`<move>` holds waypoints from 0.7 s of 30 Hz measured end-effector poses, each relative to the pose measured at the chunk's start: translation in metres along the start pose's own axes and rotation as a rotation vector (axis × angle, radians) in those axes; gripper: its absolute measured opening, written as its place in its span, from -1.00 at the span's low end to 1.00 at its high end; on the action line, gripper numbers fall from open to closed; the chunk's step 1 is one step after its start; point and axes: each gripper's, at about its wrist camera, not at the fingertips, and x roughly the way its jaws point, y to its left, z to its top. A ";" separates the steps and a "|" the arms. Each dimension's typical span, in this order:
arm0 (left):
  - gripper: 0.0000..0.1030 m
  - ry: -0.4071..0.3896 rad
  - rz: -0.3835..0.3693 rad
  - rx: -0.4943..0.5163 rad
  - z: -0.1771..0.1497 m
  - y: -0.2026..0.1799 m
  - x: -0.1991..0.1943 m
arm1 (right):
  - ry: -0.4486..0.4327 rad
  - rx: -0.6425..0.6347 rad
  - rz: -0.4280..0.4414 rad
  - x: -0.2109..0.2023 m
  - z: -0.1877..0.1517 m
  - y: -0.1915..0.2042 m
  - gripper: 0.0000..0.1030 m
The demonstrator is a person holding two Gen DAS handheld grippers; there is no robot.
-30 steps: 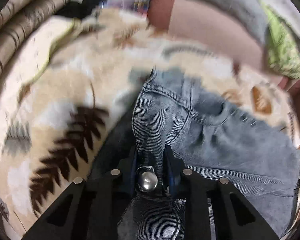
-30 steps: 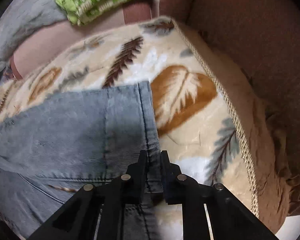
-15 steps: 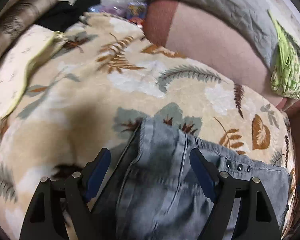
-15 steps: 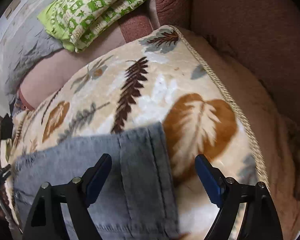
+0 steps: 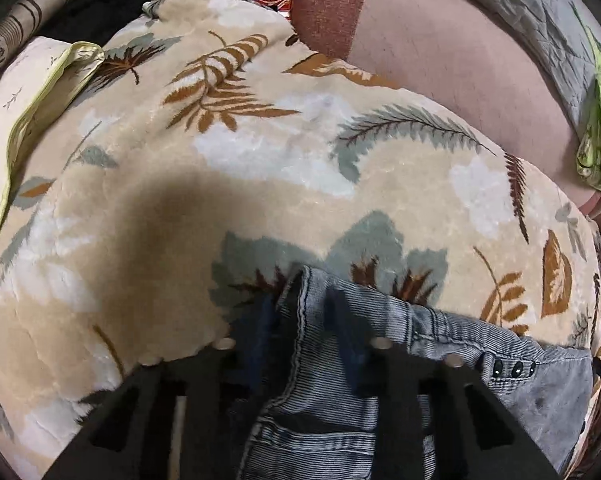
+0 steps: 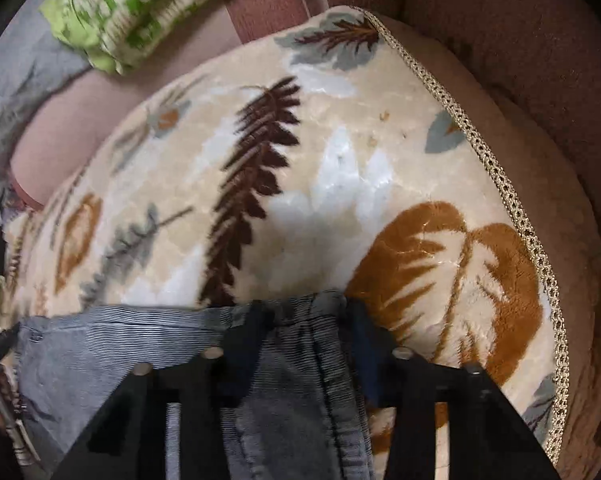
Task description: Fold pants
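Denim jeans [image 5: 380, 380] lie flat on the leaf-print blanket [image 5: 260, 168]. Left tool [image 5: 300, 320] closes around the waistband corner; right tool [image 6: 300, 320] closes around the far edge. Folded edge runs sideways between both tools.

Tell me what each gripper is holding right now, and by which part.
Both are closing on the jeans: left gripper over the waistband edge, right gripper over the far folded corner. Firm pinch cannot be told.
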 end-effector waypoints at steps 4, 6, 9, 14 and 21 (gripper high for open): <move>-0.73 0.012 -0.010 0.031 0.004 -0.002 0.002 | -0.005 -0.018 -0.019 -0.001 0.002 0.003 -0.56; -0.75 0.005 -0.017 0.024 0.005 -0.001 0.001 | -0.021 -0.019 -0.020 -0.004 0.001 0.004 -0.60; -0.76 -0.037 -0.035 0.015 0.004 0.000 -0.011 | -0.055 -0.017 -0.013 -0.015 0.000 0.007 -0.62; -0.76 -0.133 -0.119 0.017 -0.003 0.005 -0.063 | -0.140 -0.001 0.038 -0.054 -0.005 0.007 -0.62; -0.76 -0.310 -0.251 0.031 -0.056 0.026 -0.180 | -0.312 0.005 0.184 -0.155 -0.046 0.002 -0.62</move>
